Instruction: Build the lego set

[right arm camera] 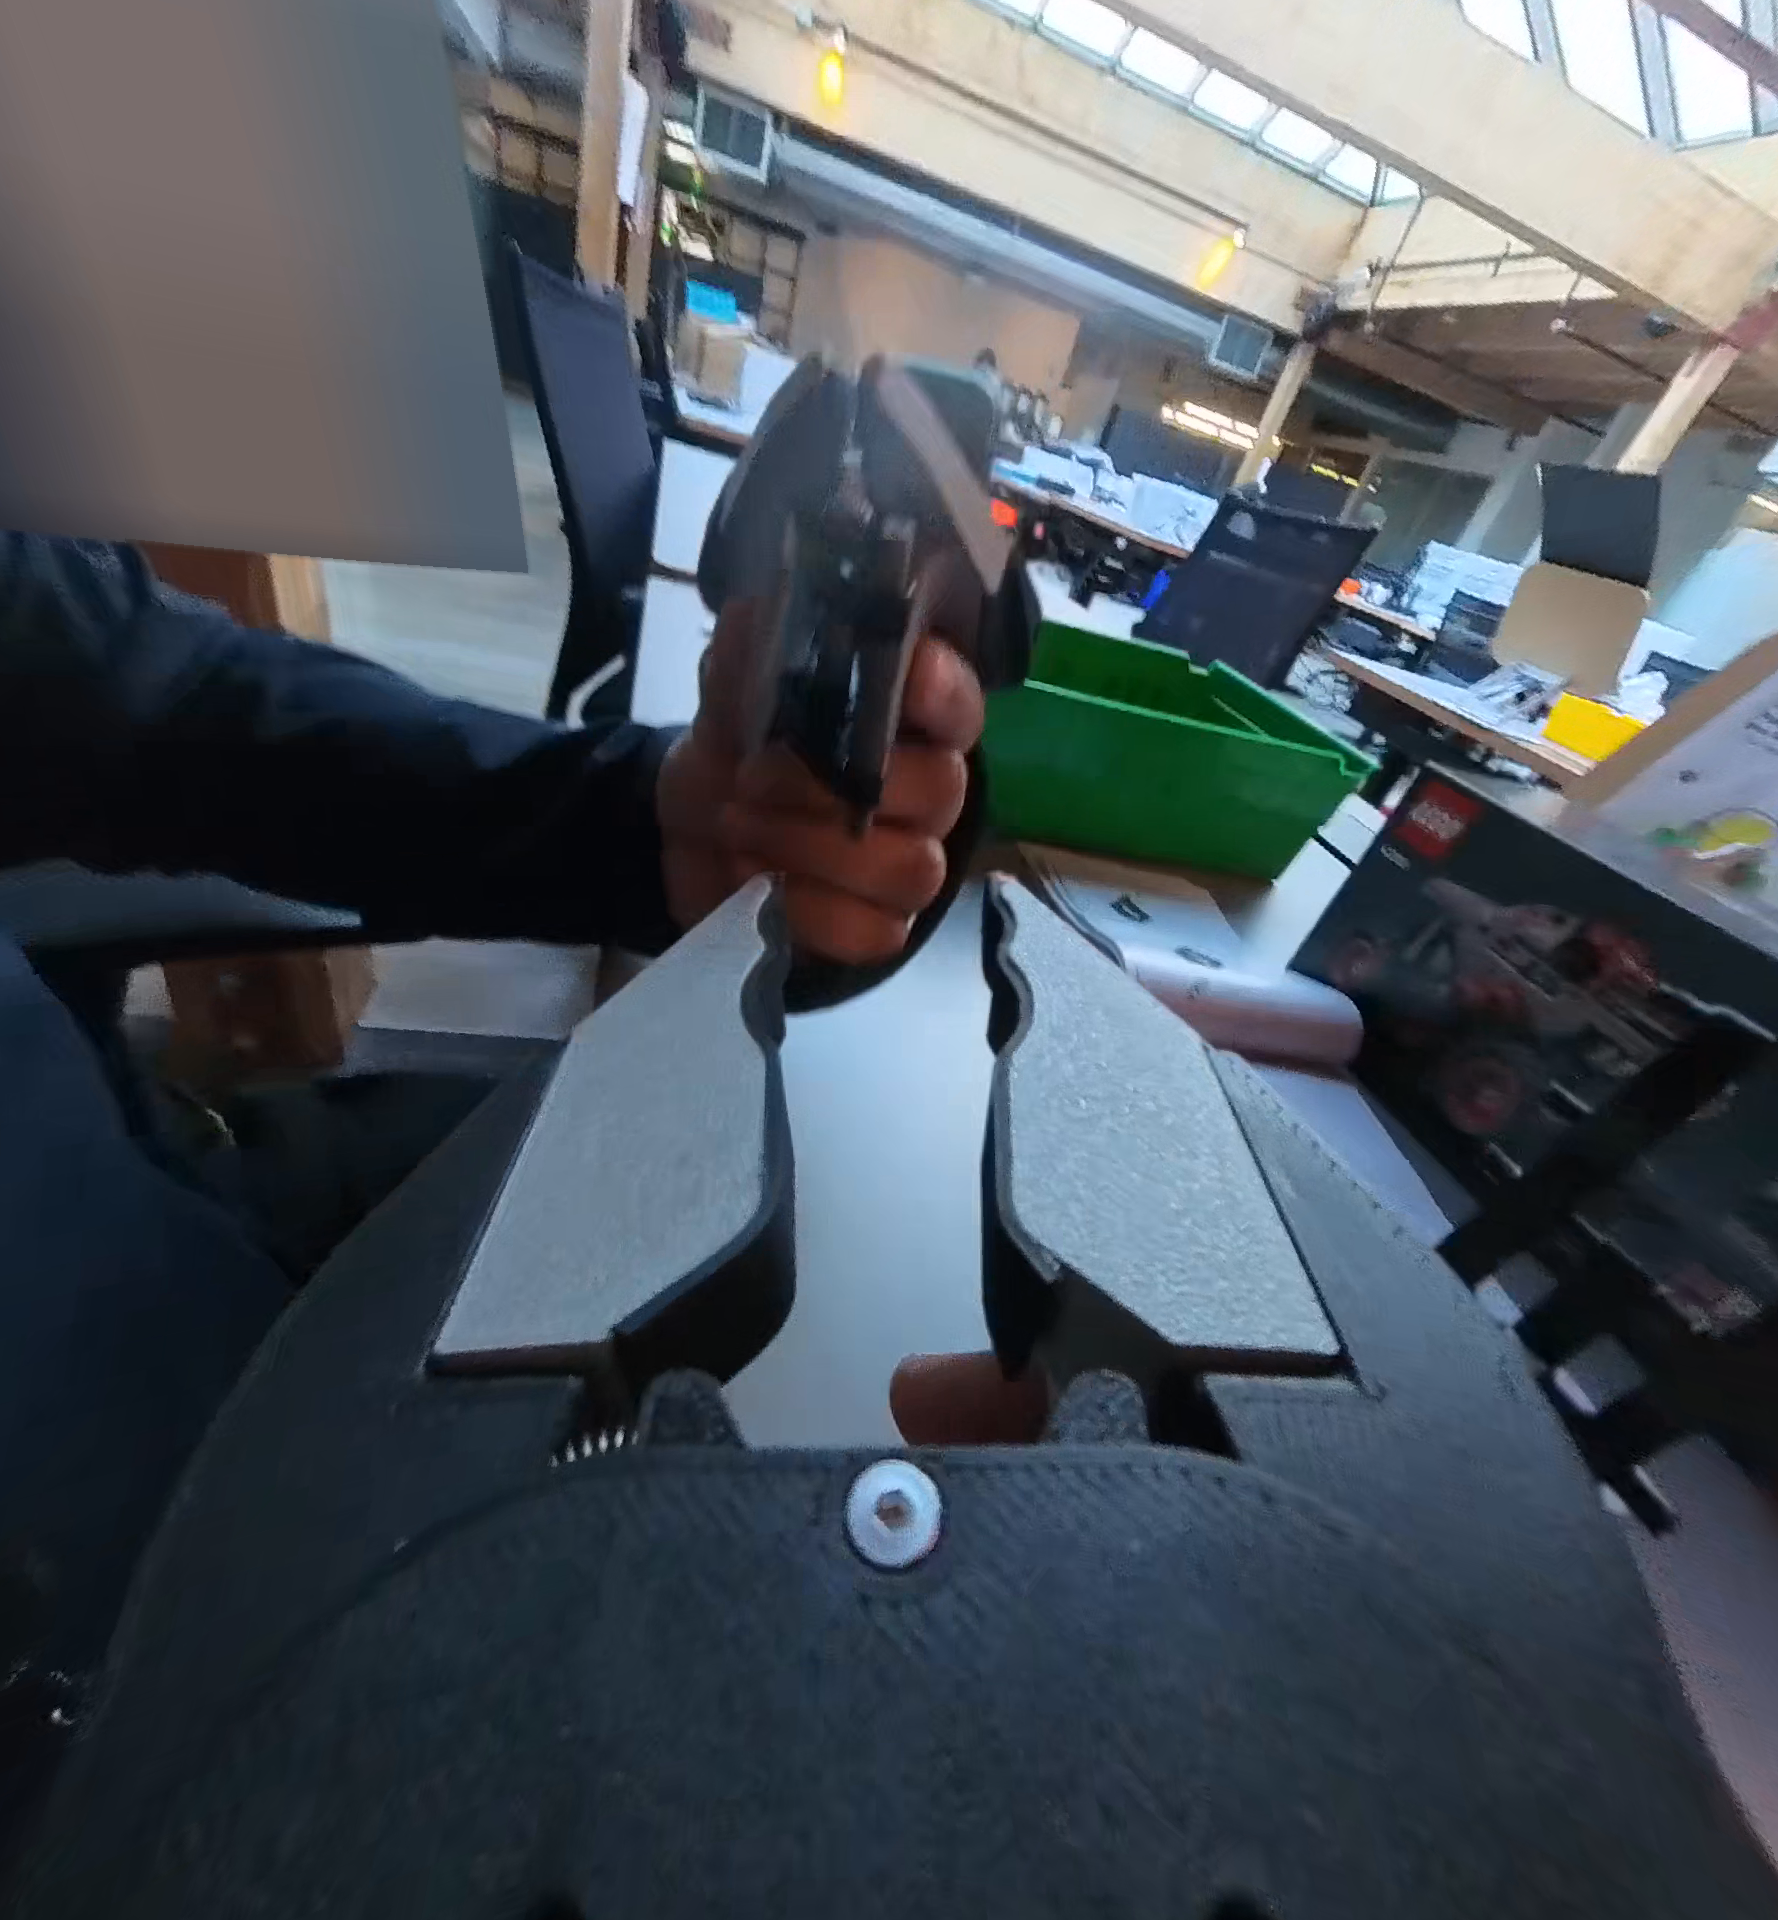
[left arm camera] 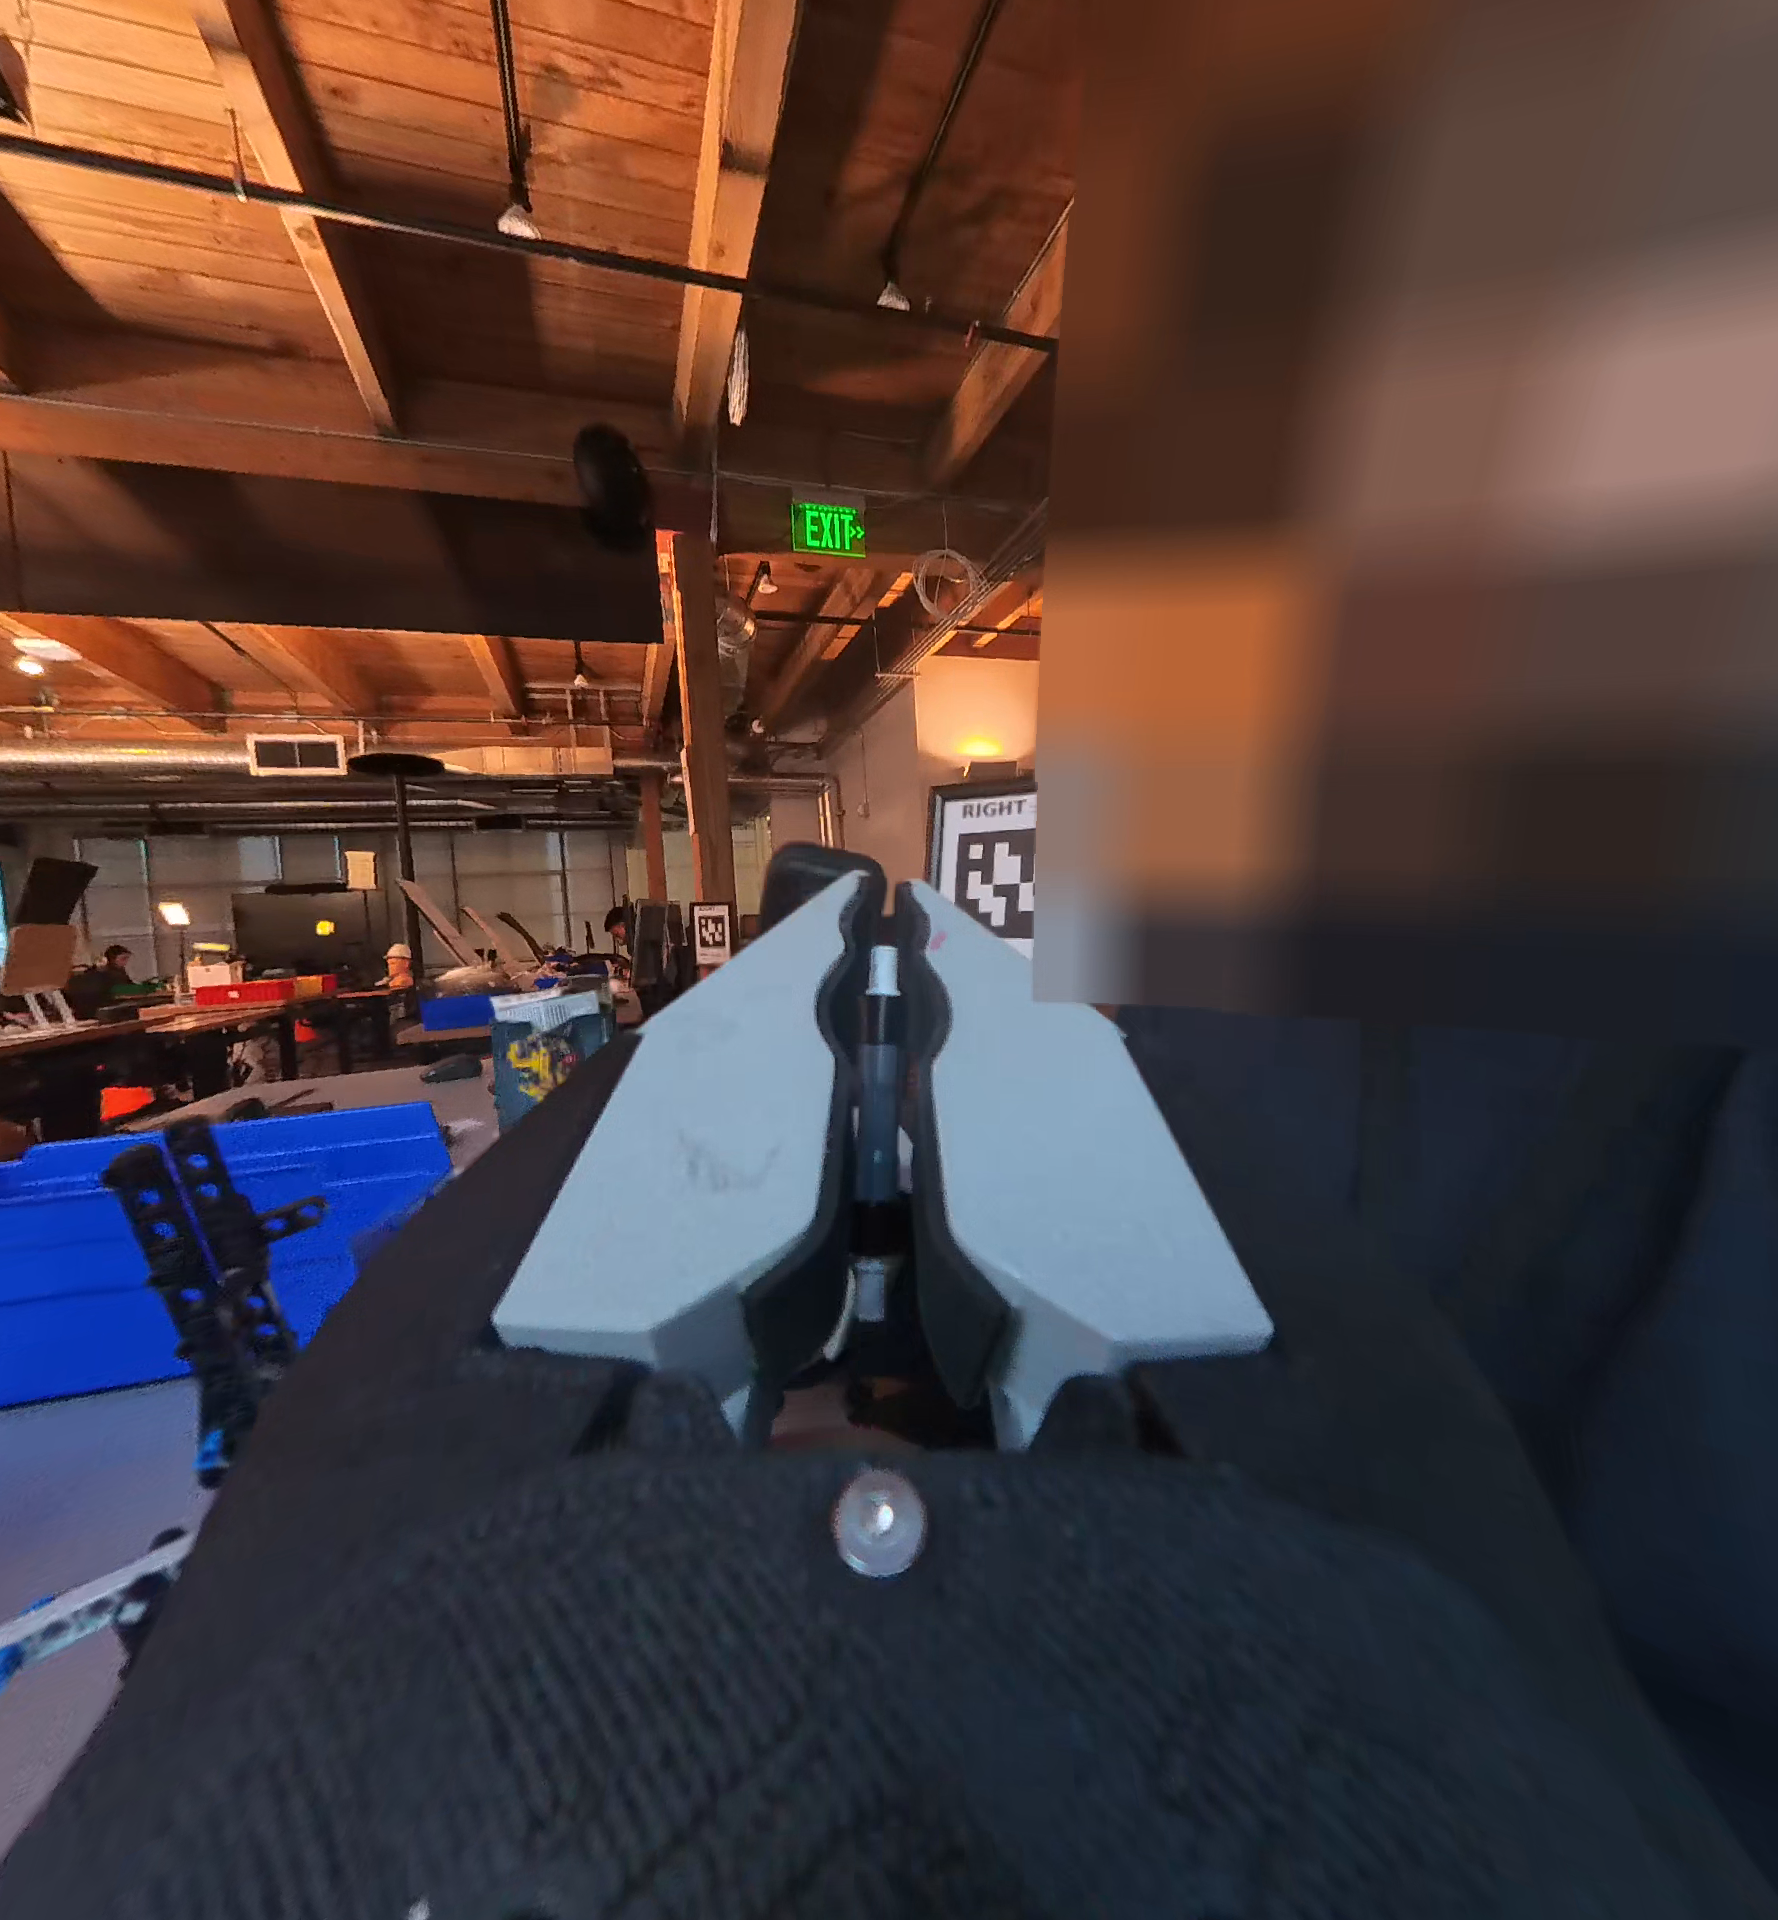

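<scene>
My left gripper (left arm camera: 890, 894) points up toward the ceiling and is shut on a slim dark rod-like lego piece (left arm camera: 880, 1091) with a white tip, which lies lengthwise between the jaws. A black lego beam assembly (left arm camera: 210, 1278) stands at the left on the table, with a white and blue beam (left arm camera: 54, 1631) lying below it. My right gripper (right arm camera: 880, 904) is open and empty above the table. Ahead of it, a hand (right arm camera: 823, 831) holds the left gripper (right arm camera: 864, 582) raised. A black lego frame (right arm camera: 1643, 1195) shows blurred at the right.
A blue bin (left arm camera: 137, 1247) sits behind the black assembly. A green bin (right arm camera: 1155, 758), an open booklet (right arm camera: 1155, 925) and the dark lego box (right arm camera: 1550, 987) stand on the white table (right arm camera: 885, 1195). A person's dark sleeve (right arm camera: 293, 748) crosses the left. One gripper's finger ends stand about 8 cm off the other's.
</scene>
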Demonstrator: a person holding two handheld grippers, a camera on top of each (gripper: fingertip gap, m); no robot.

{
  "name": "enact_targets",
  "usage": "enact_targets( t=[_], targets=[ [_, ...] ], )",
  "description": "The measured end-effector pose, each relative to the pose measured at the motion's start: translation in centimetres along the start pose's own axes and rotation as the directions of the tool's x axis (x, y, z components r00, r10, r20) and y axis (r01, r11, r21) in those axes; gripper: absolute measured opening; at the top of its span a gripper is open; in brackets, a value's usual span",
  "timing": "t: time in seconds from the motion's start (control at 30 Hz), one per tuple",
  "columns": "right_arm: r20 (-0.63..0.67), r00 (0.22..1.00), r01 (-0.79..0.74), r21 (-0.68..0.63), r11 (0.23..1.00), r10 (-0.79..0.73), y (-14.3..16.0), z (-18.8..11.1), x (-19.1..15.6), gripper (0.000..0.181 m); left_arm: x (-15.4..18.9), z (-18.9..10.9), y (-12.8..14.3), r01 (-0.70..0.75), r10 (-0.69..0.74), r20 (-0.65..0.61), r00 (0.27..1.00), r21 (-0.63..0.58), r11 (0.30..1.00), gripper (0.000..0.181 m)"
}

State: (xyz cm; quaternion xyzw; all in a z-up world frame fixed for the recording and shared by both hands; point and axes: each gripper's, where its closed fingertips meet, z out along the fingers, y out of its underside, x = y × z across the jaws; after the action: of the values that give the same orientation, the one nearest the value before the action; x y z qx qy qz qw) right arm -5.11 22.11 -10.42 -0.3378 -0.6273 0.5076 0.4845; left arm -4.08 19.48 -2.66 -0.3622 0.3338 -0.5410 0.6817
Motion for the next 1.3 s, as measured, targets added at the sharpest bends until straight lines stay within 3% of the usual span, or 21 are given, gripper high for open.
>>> enact_targets(
  t=[0.13,0.17,0.37,0.47,0.57,0.7,0.8,0.9,0.97,1.07,1.13,1.23,1.3],
  targets=[
    [0.135,0.988,-0.085,0.082,0.993,0.074,-1.7,-0.3,-1.2,0.019,0.6,1.0,1.7,-0.009,0.011,0.022,1.000,-0.075,0.997,0.000],
    [0.158,0.984,-0.100,0.087,0.991,0.085,-1.7,-0.4,-1.3,0.005,0.6,1.1,2.2,-0.010,0.012,0.028,1.000,-0.101,0.995,0.000],
    [0.158,0.985,-0.077,0.018,0.997,0.073,-0.8,-0.8,-0.4,0.004,-0.6,0.4,3.4,0.009,0.013,0.108,0.994,-0.197,0.980,0.000],
    [0.128,0.990,-0.060,-0.020,0.998,0.062,-0.5,-1.0,1.0,0.004,-2.1,-0.8,3.9,0.032,0.031,0.191,0.981,-0.317,0.948,0.002],
    [0.099,0.995,-0.002,-0.111,0.994,0.013,0.3,-1.2,2.1,0.004,-4.0,-3.2,4.8,0.039,0.144,0.301,0.943,-0.527,0.849,0.026],
    [0.110,0.992,0.090,-0.317,0.944,-0.058,2.1,-1.4,3.1,0.004,-5.1,-5.6,5.7,0.047,0.308,0.324,0.894,-0.754,0.655,0.029],
    [0.124,0.987,0.145,-0.399,0.906,-0.104,2.1,-1.2,3.5,0.004,-4.5,-5.0,6.9,0.070,0.309,0.282,0.908,-0.831,0.552,0.031],
    [0.147,0.982,0.173,-0.430,0.886,-0.120,1.9,-1.1,3.3,0.004,-4.8,-4.8,8.3,0.099,0.320,0.282,0.905,-0.869,0.486,0.013],
    [0.140,0.983,0.171,-0.446,0.879,-0.120,2.1,-1.2,3.4,0.004,-5.1,-5.1,8.9,0.084,0.349,0.265,0.899,-0.886,0.456,0.013],
    [0.124,0.988,0.133,-0.431,0.893,-0.088,1.8,-1.4,3.5,0.004,-5.3,-4.8,8.8,0.083,0.329,0.283,0.901,-0.856,0.510,0.012],
    [0.079,0.995,0.093,-0.376,0.922,-0.068,0.8,-1.9,4.3,0.010,-5.5,-4.5,7.8,0.083,0.277,0.312,0.909,-0.785,0.614,0.012],
    [-0.097,0.995,-0.014,-0.257,0.966,-0.011,-0.8,-3.9,8.1,0.019,-7.0,-5.0,4.5,0.159,0.100,0.415,0.904,-0.545,0.823,0.012],
    [-0.266,0.962,-0.114,-0.168,0.979,0.066,-0.7,-6.0,11.9,0.027,-8.7,-6.2,2.5,0.210,-0.006,0.481,0.877,-0.372,0.904,0.012]
  ],
)
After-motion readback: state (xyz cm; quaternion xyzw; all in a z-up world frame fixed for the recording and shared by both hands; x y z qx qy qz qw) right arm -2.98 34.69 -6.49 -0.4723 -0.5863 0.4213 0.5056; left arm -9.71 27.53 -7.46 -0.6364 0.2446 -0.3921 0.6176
